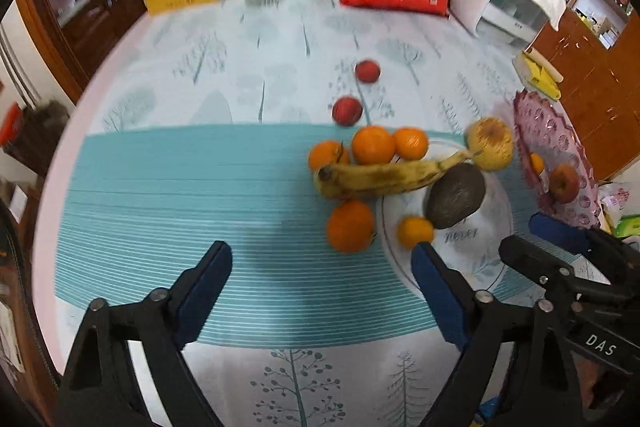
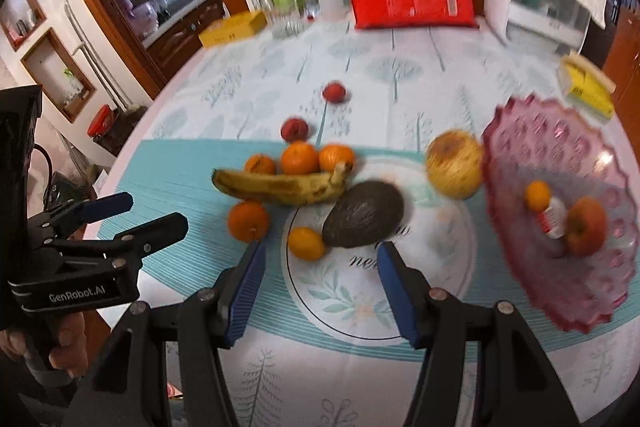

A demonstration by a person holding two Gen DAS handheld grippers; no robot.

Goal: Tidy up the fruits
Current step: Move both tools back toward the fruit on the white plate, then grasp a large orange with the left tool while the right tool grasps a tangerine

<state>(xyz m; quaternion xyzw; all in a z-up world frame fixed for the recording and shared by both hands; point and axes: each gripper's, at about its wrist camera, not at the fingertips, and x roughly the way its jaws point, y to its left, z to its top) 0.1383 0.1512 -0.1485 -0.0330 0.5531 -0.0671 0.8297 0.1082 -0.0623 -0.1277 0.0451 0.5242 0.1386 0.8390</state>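
We note both tongs, left tongs [image 1: 322, 259] and right tongs [image 2: 320, 259], gaping empty over the bench [image 2: 248, 83]; speckled curved banana [image 2: 276, 187], matte pebbled avocado [image 2: 362, 215], scalloped pink glass dish [image 2: 560, 155] right.

Both wrist cameras look steeply down past their own fingers onto the table [image 1: 160, 187], fairly near, sharing the banana [image 1: 380, 177] [image 2: 280, 185] and avocado [image 1: 454, 197] [image 2: 362, 215] ahead (each glimpses the other tool sideways).

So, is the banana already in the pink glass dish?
No, the banana lies on the teal mat beside the avocado, while the pink dish holds only an apple and a small orange fruit.
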